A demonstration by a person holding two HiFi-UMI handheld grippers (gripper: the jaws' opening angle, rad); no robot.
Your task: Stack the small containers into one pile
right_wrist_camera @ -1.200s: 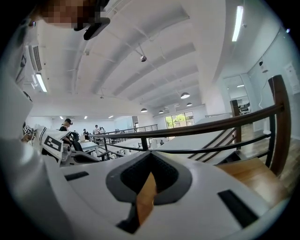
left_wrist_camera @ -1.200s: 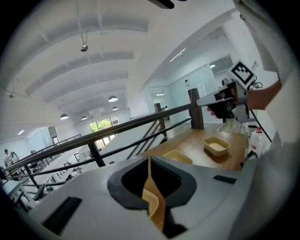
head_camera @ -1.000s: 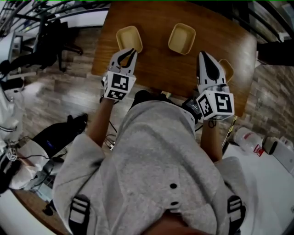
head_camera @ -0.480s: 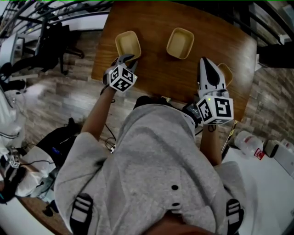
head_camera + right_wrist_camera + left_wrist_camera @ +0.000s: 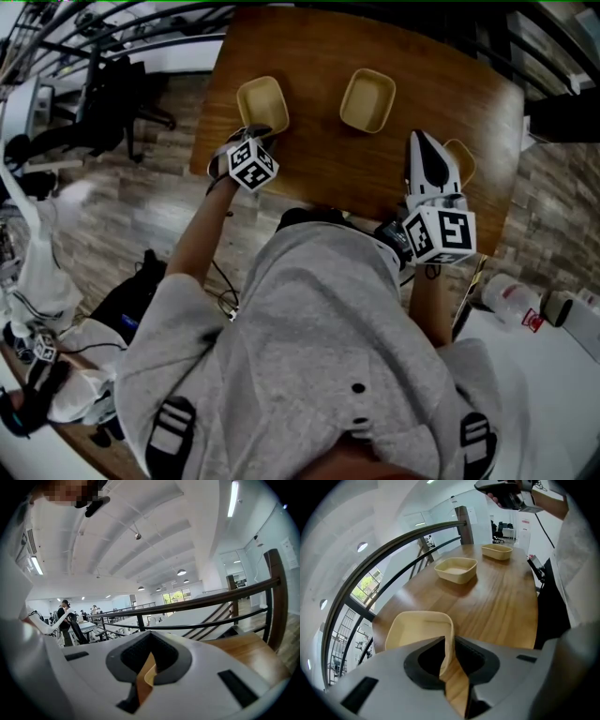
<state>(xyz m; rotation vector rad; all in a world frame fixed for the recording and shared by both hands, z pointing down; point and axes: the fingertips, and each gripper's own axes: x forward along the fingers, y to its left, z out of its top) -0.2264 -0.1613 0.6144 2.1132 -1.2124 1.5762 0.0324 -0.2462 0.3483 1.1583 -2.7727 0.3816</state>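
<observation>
Three smooth tan containers (boxy, round corners) sit on the brown wooden table (image 5: 309,169): left container (image 5: 262,101), middle container (image 5: 367,99), right container (image 5: 464,161). The left tongs (image 5: 451,660) have just been opening and are open around the left container's near wall. The right tongs (image 5: 146,668) are closed.

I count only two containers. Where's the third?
In the head view the third container sits at the right edge of the table, half hidden by the right tool, right of the middle container.

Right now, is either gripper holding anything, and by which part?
Nothing is held yet: the left gripper has just been opening its jaws, which straddle the left container wall unpinched; the right gripper is shut, empty.
</observation>
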